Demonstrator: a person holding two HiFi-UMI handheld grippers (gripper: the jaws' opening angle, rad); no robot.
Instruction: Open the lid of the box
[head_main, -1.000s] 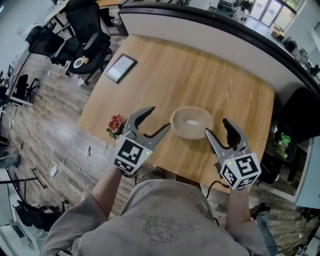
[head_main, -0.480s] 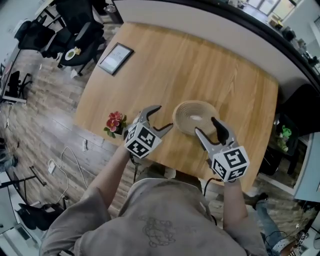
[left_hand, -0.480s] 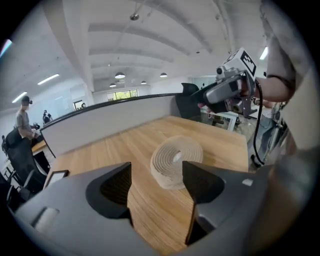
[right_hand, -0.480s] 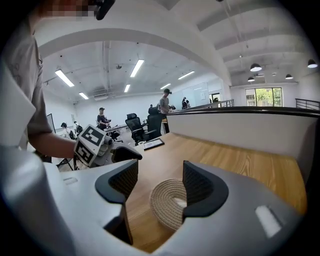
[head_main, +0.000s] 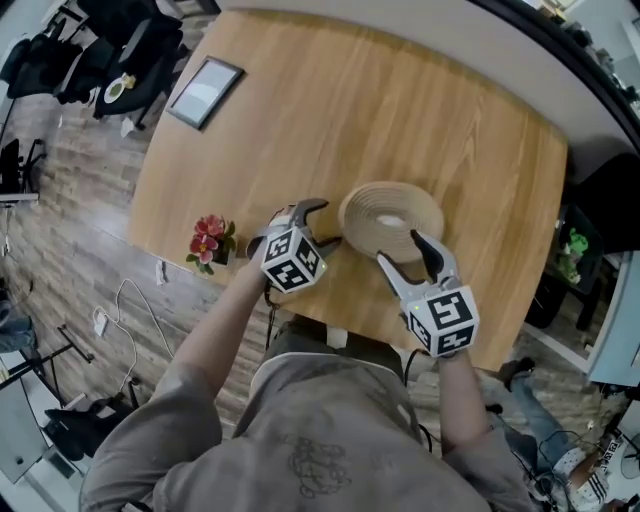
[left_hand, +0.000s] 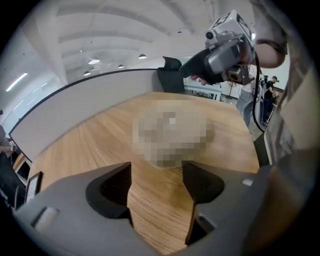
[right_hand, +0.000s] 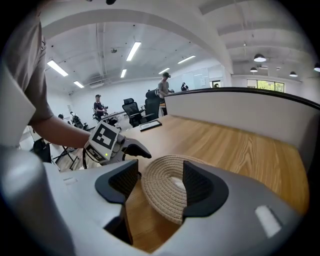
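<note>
Left gripper (head_main: 318, 222): jaws have just been opening, now spread wide with only bare tabletop between them. Right gripper (head_main: 402, 250): jaws apart, framing the near rim of the woven box (head_main: 392, 212). Box sits lid-on near the front edge of the wooden table (head_main: 450, 110), contents hidden; red flowers (head_main: 208, 240) at the table's left edge, plank floor (head_main: 70, 230) and office chairs (head_main: 60, 50) beyond.

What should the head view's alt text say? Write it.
Two open hand-held grippers flank a round beige coiled-rope box on a light wooden table. The left gripper, jaws just opened, empty, sits at its left; the right gripper by its near rim.
</note>
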